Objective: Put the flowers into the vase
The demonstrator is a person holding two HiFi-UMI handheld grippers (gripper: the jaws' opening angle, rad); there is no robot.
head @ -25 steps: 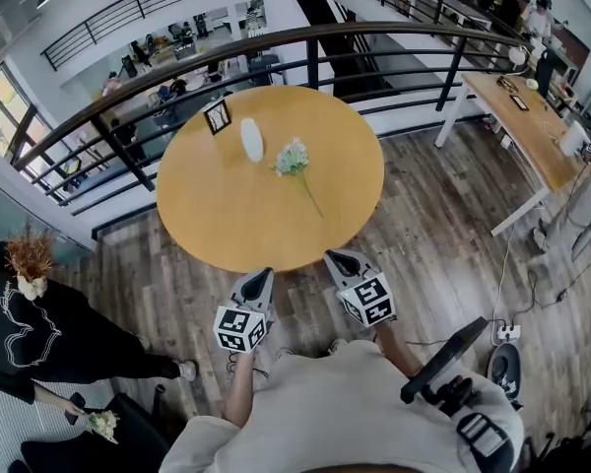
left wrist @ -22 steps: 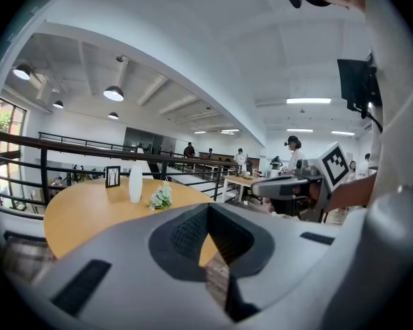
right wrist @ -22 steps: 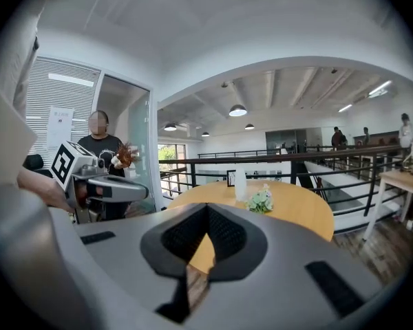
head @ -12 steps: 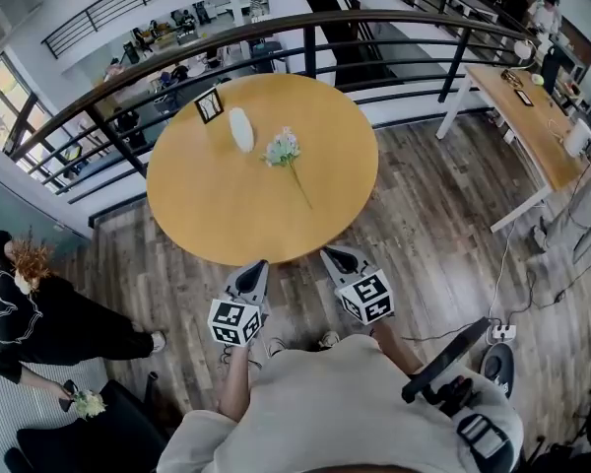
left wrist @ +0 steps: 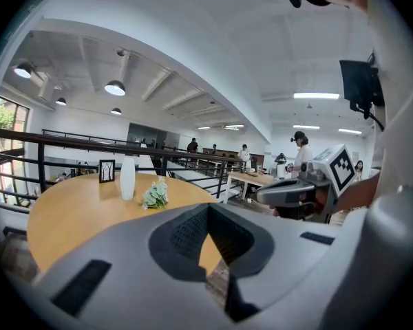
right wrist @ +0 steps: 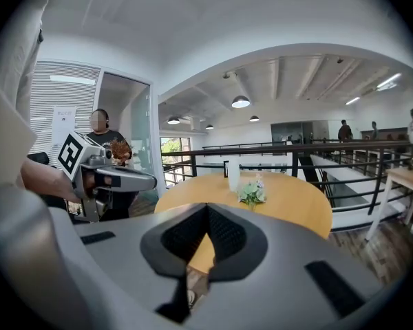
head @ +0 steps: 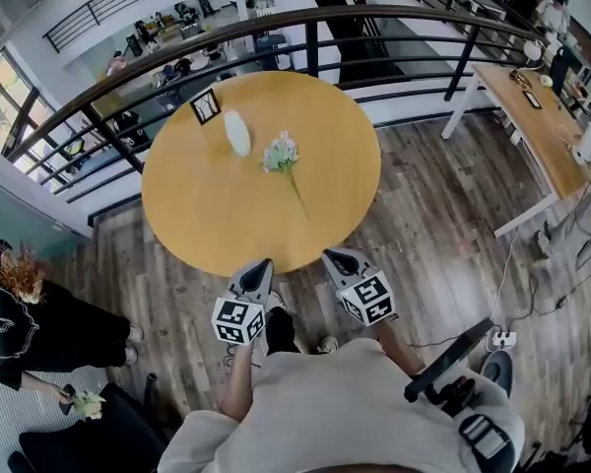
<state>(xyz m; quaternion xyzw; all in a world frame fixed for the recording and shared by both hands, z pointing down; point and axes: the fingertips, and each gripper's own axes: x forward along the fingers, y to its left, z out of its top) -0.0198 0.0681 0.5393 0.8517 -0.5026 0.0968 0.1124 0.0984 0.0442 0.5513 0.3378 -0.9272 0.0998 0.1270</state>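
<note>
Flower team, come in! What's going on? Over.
Shut and empty: left tongs, right tongs. On table, flowers lie beside vase. Nothing between tongs and flowers.

You've stepped closer to the table (head: 207, 215): your dark leg (head: 279, 331) now shows just short of its near rim, between the grippers. The left gripper (head: 261, 266) and right gripper (head: 337, 256) have edged forward with you, and their tips now overlap that rim. The person in black (head: 39, 328), off the table's left side, has drawn farther from it, the near foot (head: 133, 333) pulled back. Your head has swung, so the table sits slightly more to the left in the head view.
</note>
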